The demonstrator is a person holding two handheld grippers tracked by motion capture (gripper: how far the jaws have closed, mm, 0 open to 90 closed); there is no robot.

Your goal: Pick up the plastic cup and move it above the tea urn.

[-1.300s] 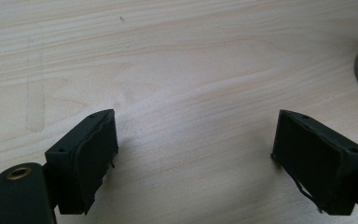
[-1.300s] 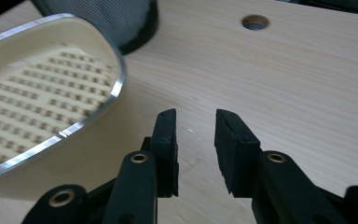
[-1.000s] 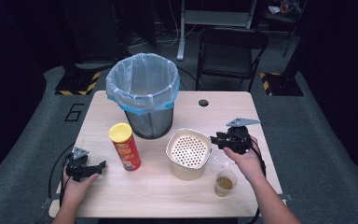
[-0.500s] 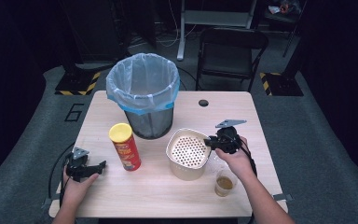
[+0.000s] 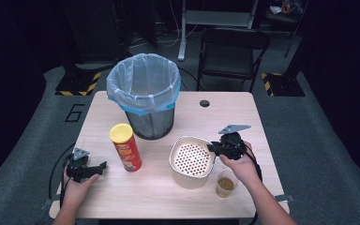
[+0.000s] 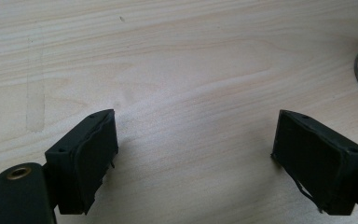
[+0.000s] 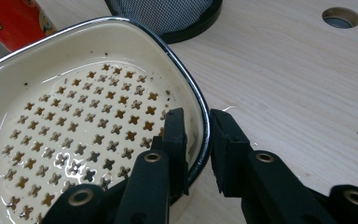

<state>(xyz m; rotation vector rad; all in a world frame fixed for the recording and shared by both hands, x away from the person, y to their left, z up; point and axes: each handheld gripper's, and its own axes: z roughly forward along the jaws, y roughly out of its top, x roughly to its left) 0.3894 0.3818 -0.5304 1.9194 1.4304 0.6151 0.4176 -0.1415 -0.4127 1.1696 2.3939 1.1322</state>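
Clamping on the rim of the cream strainer bowl (image 7: 74, 135) is seen at the right gripper (image 7: 196, 149): one pad sits inside the wall, one outside, and the jaws have just been closing onto it. Compared with a second ago, the right gripper (image 5: 228, 144) is shifted left from beside the bowl to its right edge, and the bowl (image 5: 191, 161) is kept in place at the middle of the surface (image 5: 243, 117). The left gripper (image 5: 82, 165) is unchanged near the front left corner, jaws wide apart over bare wood, nothing between them. The red chip can (image 5: 125, 147) with yellow lid is stood left of the bowl, the glass of amber liquid (image 5: 226, 183) just front-right of it. A mesh bin (image 5: 144, 96) with blue liner is placed behind. A cable hole (image 5: 204, 103) is noted in the light wood. Dark grey floor, a black chair (image 5: 234, 51) and hazard-striped feet are seen beyond.
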